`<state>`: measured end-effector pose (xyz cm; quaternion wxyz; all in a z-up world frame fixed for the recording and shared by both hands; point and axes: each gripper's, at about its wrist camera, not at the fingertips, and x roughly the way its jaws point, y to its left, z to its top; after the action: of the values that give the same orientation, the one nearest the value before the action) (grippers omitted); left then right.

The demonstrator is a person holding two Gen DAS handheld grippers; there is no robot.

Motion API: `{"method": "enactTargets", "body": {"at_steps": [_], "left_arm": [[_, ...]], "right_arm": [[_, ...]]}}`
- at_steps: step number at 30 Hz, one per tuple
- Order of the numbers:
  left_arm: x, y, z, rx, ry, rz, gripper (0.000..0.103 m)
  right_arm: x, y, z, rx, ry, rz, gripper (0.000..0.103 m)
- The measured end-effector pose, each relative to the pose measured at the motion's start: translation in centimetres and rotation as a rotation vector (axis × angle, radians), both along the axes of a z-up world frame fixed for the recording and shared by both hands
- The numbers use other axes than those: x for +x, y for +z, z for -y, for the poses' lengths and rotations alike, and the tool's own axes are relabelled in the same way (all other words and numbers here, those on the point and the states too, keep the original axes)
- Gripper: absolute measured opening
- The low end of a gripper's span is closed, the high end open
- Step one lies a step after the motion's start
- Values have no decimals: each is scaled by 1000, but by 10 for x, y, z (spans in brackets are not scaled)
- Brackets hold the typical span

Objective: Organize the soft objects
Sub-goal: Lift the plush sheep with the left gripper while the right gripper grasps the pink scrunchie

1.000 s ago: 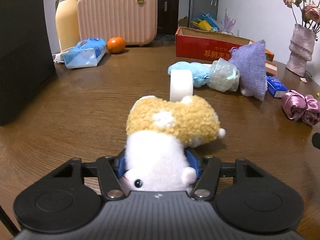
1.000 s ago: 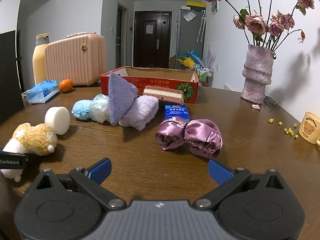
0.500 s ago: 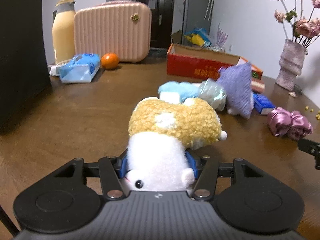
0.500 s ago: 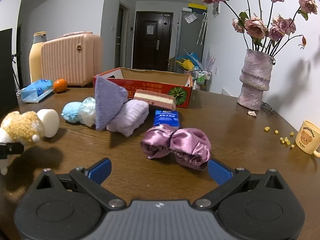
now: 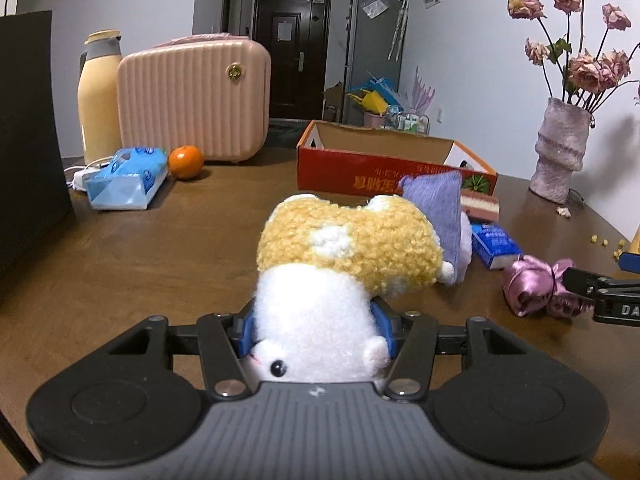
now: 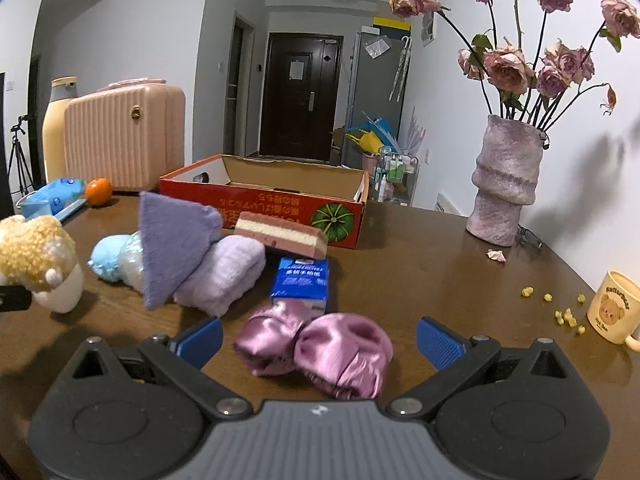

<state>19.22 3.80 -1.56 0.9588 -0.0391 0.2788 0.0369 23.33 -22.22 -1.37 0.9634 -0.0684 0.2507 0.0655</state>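
My left gripper is shut on a yellow and white plush toy and holds it above the table; the toy also shows at the left of the right wrist view. My right gripper is open, with the pink satin scrunchie lying between its fingers on the table; the scrunchie also shows in the left wrist view. A purple cloth, a lilac towel roll, a blue fluffy item and a pink-and-cream sponge lie in front of the open red cardboard box.
A blue packet lies behind the scrunchie. A vase of roses and a cream mug stand at the right, with crumbs nearby. A pink case, thermos, orange and tissue pack stand at the far left.
My left gripper has risen and moved forward toward the red box with the plush toy. My right gripper has moved forward and now straddles the satin scrunchie, still open.
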Motion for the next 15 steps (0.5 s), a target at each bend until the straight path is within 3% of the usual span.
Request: {"method": "enactTargets", "body": {"at_steps": [15], "left_arm": [[43,13,10,-21,27,59,55]], "right_arm": [[53,-27,20,173,16,-73,103]]}}
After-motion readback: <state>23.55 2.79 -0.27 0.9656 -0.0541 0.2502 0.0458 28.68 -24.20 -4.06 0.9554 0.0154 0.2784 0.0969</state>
